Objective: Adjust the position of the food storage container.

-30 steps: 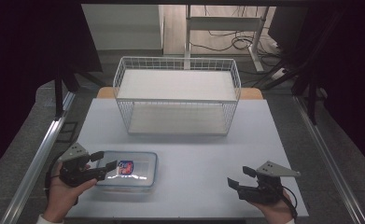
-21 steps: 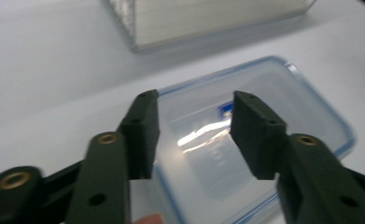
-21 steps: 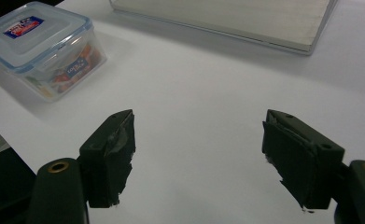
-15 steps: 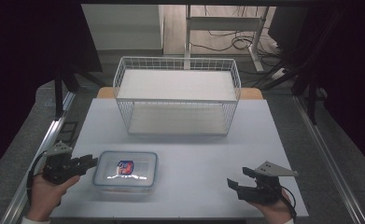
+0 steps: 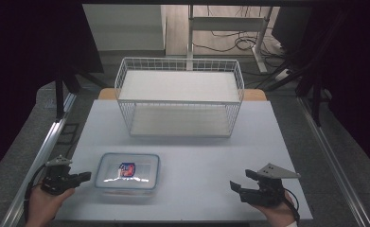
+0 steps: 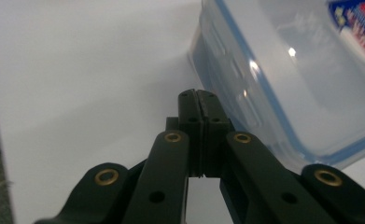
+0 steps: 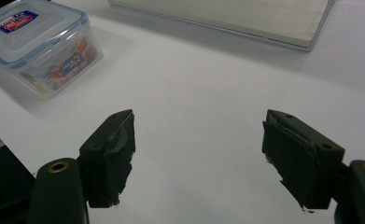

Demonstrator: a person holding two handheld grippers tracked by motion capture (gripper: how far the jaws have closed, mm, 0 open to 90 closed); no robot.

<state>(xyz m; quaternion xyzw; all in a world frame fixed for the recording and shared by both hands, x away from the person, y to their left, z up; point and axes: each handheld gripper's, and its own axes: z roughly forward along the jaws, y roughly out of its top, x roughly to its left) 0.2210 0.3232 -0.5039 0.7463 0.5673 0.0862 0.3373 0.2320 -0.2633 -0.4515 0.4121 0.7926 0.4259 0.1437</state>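
Observation:
A clear plastic box with a blue-rimmed lid and a red-blue label (image 5: 127, 171) lies on the white table (image 5: 197, 142) at the front left. My left gripper (image 5: 87, 178) sits just left of the box, its jaws having just closed flat against each other with nothing between them. In the left gripper view its tips (image 6: 199, 95) rest beside the box's side wall (image 6: 283, 88). My right gripper (image 5: 237, 183) hovers at the front right, jaws wide apart and empty. The right gripper view looks past its pads (image 7: 117, 154) to the box (image 7: 35, 44) far off.
A white wire basket (image 5: 180, 97) with a flat shelf board on top stands at the back middle of the table. Its base board (image 7: 227, 16) lies ahead of the right gripper. Metal rails run along both table sides. A desk frame and cables stand behind.
The left hand has drawn back leftward and down, off the box's lid, and its jaws have closed. The right hand has stayed still.

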